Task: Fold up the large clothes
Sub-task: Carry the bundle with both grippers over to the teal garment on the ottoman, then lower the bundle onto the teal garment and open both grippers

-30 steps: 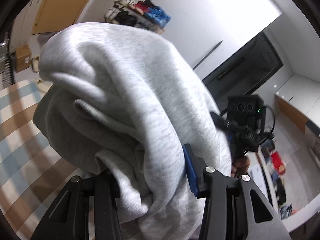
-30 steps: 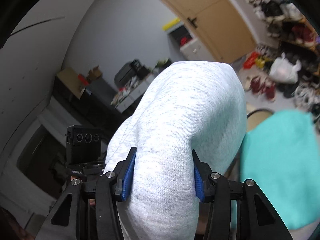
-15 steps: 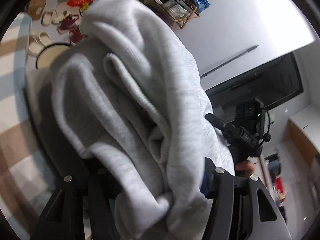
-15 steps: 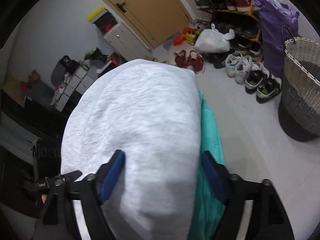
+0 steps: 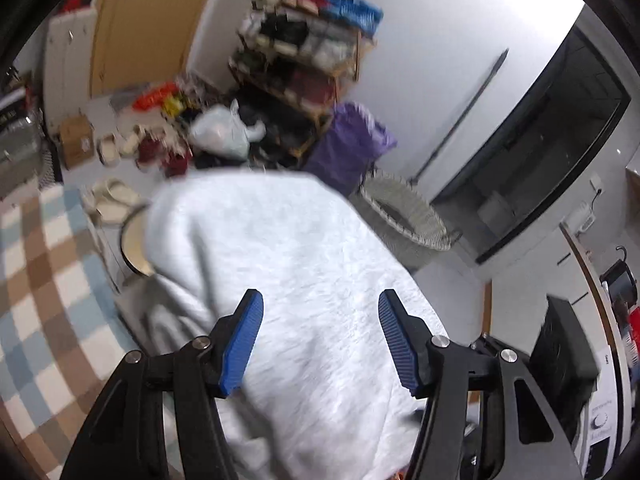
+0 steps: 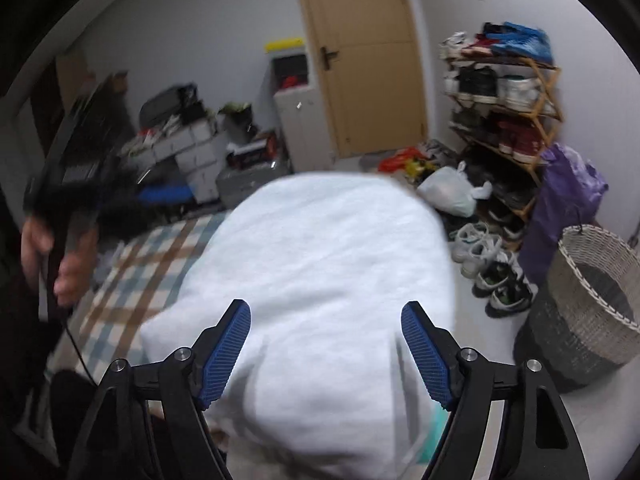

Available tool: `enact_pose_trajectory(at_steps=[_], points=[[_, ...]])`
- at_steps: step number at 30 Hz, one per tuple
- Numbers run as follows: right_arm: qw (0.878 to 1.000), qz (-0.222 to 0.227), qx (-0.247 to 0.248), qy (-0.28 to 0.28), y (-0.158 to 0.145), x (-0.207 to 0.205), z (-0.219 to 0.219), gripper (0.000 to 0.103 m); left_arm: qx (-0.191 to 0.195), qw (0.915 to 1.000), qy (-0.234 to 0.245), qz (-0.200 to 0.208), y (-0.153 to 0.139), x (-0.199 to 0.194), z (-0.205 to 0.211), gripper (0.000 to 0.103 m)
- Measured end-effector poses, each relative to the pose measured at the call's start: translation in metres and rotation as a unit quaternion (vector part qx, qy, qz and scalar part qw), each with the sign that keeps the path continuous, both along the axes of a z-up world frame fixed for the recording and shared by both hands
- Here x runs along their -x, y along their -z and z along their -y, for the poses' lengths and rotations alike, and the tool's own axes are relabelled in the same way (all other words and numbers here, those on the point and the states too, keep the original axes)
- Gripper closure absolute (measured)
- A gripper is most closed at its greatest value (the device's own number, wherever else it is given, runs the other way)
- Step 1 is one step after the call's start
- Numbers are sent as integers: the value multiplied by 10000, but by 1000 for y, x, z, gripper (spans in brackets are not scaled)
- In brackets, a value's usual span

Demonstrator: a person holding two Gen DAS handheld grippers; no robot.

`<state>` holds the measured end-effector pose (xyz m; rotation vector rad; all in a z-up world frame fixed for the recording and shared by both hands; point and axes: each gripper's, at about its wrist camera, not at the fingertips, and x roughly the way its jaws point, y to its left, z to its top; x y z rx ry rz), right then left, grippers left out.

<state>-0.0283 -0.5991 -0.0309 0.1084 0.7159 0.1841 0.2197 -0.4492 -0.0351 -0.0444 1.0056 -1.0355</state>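
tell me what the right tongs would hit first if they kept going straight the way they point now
Most likely the folded grey sweatshirt: it fills the view just ahead of the open right tongs. Depth is blurred, so how close it lies is unclear.

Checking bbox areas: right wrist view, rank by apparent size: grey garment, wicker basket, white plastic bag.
1. grey garment, though nearness to the camera inflates it
2. wicker basket
3. white plastic bag

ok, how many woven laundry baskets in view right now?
1. A grey-and-white woven basket stands on the floor right of the folded grey sweatshirt, beside the purple bag; the left wrist view shows the same basket. Others may be hidden behind the sweatshirt.
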Motion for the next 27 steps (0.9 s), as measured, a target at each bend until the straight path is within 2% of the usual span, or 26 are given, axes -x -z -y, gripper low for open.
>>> enact_pose_trajectory(at_steps=[1, 2, 3, 5, 6, 10, 12, 13, 16, 17, 19, 21, 23, 24, 25, 27], points=[[9990, -255, 333, 129, 17, -1, -10, 25, -283, 9994, 41, -175, 21, -7, 10, 49], [9973, -347, 605, 226, 33, 1, -12, 25, -420, 9988, 63, -262, 37, -14, 15, 49], [9933, -556, 962, 308, 50, 1, -22, 23, -458, 9986, 70, -270, 46, -6, 6, 49], [9920, -725, 970, 358, 68, 3, -23, 23, -348, 9992, -88, -157, 48, -5, 5, 49], [9928, -640, 947, 366, 72, 5, -23, 23, -336, 9994, -117, -53, 47, -4, 3, 49], [9956, -460, 698, 420, 69, 12, -13, 23, -248, 9996, -116, 60, 31, 5, -8, 49], [9955, -336, 716, 513, 68, 14, -13, 22, -230, 9994, -208, 161, 18, 24, -28, 49], [9950, -237, 776, 577, 65, 20, -16, 22, -207, 9992, -279, 201, 15, 25, -22, 49], [9957, 109, 568, 718, 36, 29, -25, 24, -46, 9991, -302, 310, 12, 58, -49, 49], [9970, 319, 290, 639, 29, 38, -27, 25, 19, 9992, -231, 317, 20, 59, -46, 49], [9972, 500, 102, 548, 20, 45, -38, 25, -52, 9994, -49, 324, 31, 68, -43, 48], [9981, 374, 202, 439, 23, 42, -57, 24, -403, 9986, 97, 314, 55, 65, -27, 48], [9964, 216, 653, 494, 39, 33, -71, 23, -768, 9965, 132, 294, 74, 58, -14, 48], [9937, 90, 979, 534, 52, 27, -79, 22, -706, 9974, 67, 150, 81, 53, -15, 48], [9930, 10, 1044, 544, 60, 23, -78, 22, -589, 9982, -16, -69, 85, 48, -18, 47], [9945, -154, 802, 654, 72, 13, -70, 19, -403, 9983, -112, -395, 91, 41, -22, 44]])
